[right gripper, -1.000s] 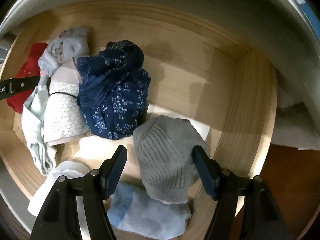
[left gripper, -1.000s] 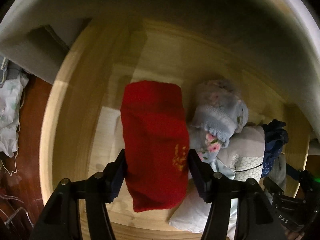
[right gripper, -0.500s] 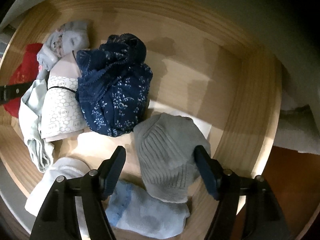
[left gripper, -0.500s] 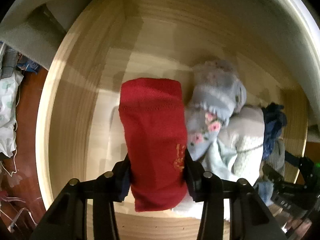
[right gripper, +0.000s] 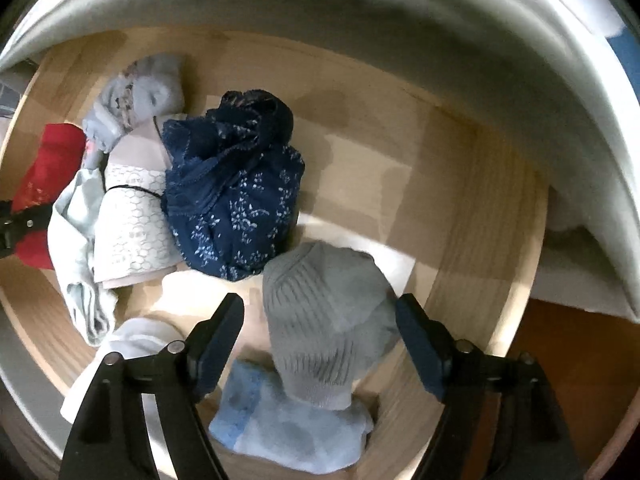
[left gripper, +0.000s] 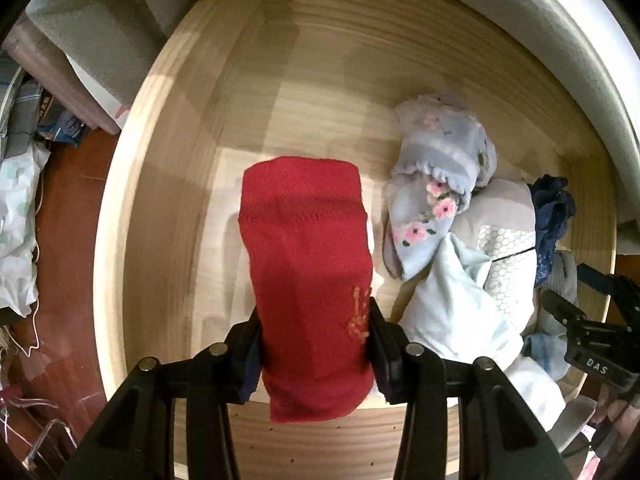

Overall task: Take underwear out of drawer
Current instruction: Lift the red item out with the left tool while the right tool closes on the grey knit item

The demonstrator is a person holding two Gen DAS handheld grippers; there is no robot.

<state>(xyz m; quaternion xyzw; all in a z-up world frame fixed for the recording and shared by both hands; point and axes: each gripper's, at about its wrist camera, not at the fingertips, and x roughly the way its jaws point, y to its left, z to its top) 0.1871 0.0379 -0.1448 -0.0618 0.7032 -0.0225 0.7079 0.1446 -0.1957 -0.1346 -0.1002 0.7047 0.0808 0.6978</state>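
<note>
The left gripper point(left gripper: 314, 344) pinches the red underwear point(left gripper: 308, 264) above the wooden drawer point(left gripper: 132, 216). The right gripper point(right gripper: 320, 328) hangs wide open around a grey sock point(right gripper: 324, 320); beyond it lies navy underwear point(right gripper: 236, 200).

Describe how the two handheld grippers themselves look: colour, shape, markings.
Both the left gripper and right gripper are matte black, with angular cut-out arms, silver pivot pins and dark blue finger pads. The left view shows white "DAS" lettering on the right one. No cables or sleeves show.
</note>
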